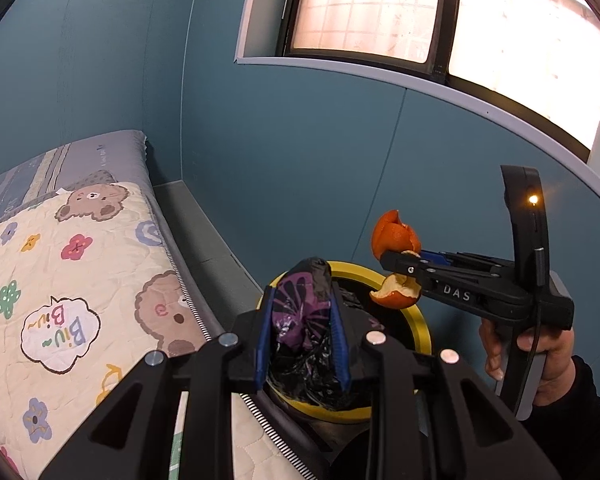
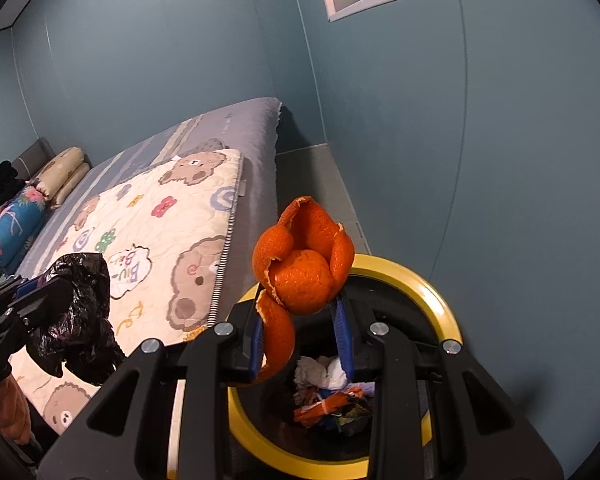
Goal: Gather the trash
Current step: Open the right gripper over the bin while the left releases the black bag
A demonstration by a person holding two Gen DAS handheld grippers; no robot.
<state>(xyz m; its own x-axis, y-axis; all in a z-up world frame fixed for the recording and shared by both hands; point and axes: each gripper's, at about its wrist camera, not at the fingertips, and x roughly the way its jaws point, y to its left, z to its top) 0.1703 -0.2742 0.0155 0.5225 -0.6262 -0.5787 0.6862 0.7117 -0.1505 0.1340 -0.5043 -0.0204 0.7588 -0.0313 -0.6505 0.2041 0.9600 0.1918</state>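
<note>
My left gripper (image 1: 302, 312) is shut on a crumpled black and purple plastic bag (image 1: 304, 320) and holds it over the near rim of a black bin with a yellow rim (image 1: 422, 330). The bag also shows at the left in the right wrist view (image 2: 78, 312). My right gripper (image 2: 302, 320) is shut on an orange peel (image 2: 304, 268) and holds it above the bin (image 2: 448, 312). In the left wrist view the right gripper (image 1: 396, 266) and peel (image 1: 394, 236) hang over the bin's far side. Paper and wrappers (image 2: 328, 392) lie inside the bin.
A bed with a bear-print quilt (image 1: 60, 280) lies to the left of the bin; its edge (image 2: 224, 264) runs close beside the bin. Blue walls (image 1: 300, 140) stand behind and to the right, with a window (image 1: 460, 20) above. Pillows (image 2: 16, 216) lie at the bed's far end.
</note>
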